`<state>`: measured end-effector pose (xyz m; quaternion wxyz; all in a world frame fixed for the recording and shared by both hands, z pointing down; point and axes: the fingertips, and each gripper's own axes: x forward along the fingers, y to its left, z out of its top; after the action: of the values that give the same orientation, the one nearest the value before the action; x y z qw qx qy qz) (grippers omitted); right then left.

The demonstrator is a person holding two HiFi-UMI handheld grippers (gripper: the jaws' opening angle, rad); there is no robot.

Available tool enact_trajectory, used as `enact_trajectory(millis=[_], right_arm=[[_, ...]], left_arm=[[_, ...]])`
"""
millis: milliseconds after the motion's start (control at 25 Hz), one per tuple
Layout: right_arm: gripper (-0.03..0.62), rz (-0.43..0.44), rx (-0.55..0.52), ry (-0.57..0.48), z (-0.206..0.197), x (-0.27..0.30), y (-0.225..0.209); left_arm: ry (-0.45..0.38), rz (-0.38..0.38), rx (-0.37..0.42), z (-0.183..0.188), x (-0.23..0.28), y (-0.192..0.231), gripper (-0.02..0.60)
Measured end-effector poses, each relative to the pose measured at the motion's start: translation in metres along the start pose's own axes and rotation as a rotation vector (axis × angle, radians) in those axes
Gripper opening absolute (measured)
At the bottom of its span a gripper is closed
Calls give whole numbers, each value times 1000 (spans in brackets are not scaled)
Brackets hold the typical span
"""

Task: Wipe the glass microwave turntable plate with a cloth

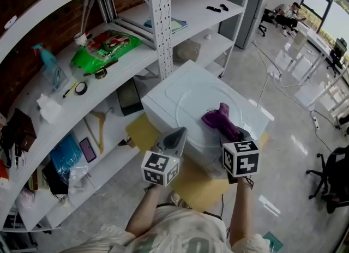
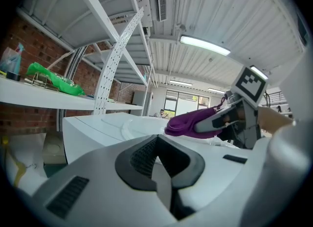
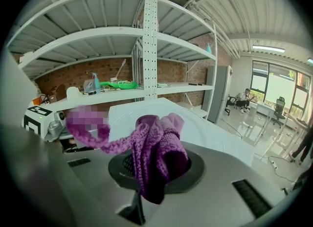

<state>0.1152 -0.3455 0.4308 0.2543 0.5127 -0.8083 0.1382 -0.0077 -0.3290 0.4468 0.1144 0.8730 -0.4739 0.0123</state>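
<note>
- Two handheld tongs are in play. The left gripper (image 1: 175, 136) has its jaws pressed together with nothing between them, as its own view (image 2: 155, 160) confirms. It hovers at the near-left edge of the white box-shaped appliance casing (image 1: 163, 91).
- The right gripper (image 1: 233, 133) is clenched on the purple knitted cloth (image 1: 218, 120). Its own view shows a bunched fold pinched between the jaws (image 3: 157, 172), with a loose tail trailing left (image 3: 159, 143).
- The clear round glass turntable plate (image 1: 199, 96) lies flat on top of the casing. The cloth sits over its near-right part. Contact looks likely from the head view, though I cannot confirm the cloth is pressing on it.
- Judgement: wiping is at an early stage, since most of the plate is not under the cloth.
- Risk 1: nothing braces the plate. A firm stroke could slide it across the smooth top toward an edge, because the left gripper is off it.
- Risk 2: only a fold is pinched, so drag on the glass could pull the cloth free.
- Risk 3: a steep approach could put a hard jaw tip on the glass instead of cloth, chipping or scratching it.
- Risk 4: the loose tail could snag the left gripper during a leftward sweep.
</note>
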Motion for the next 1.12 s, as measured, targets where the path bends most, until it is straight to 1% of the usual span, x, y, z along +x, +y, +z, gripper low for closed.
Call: enact_trajectory(millis=[240, 480, 960, 1120], right_arm=[[51, 29, 63, -9, -13, -19, 9], [51, 26, 50, 0, -23, -38, 18], [51, -1, 83, -31, -35, -57, 25], [51, 0, 105, -63, -26, -58, 16]], left_arm=[[-2, 6, -3, 1, 0, 4, 3], [4, 6, -3, 2, 0, 3, 3], [10, 10, 10, 1, 0, 2, 3], [10, 9, 6, 1, 0, 2, 3]])
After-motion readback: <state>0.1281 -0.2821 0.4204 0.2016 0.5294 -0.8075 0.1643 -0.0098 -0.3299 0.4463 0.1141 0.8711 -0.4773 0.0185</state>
